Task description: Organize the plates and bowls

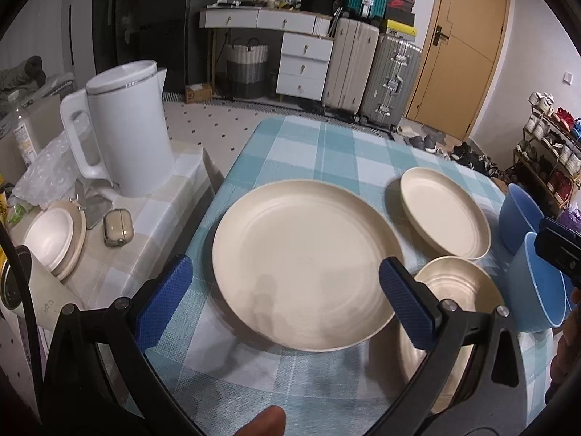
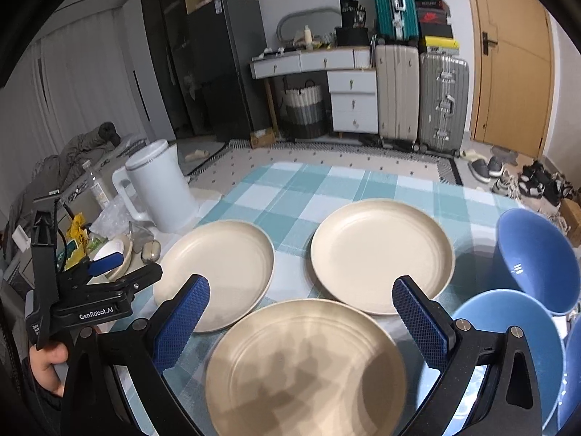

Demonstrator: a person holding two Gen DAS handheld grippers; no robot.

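Note:
Three cream plates lie apart on the blue checked tablecloth (image 1: 312,145). In the left wrist view the left plate (image 1: 305,265) fills the middle, and my left gripper (image 1: 287,298) hovers open over its near half with nothing held. The far plate (image 1: 446,218) and the near plate (image 1: 457,290) lie to its right. In the right wrist view my right gripper (image 2: 303,312) stands open above the near plate (image 2: 308,370), empty. Beyond it are the left plate (image 2: 218,272) and the far plate (image 2: 381,258). Blue bowls (image 2: 537,258) (image 2: 508,345) stand at the right.
A white kettle (image 1: 127,127) stands on a side table at the left, along with a small white bowl on a saucer (image 1: 54,239) and an earbud case (image 1: 118,227). Suitcases (image 1: 370,72), drawers and a shoe rack (image 1: 552,152) stand beyond the table's far edge.

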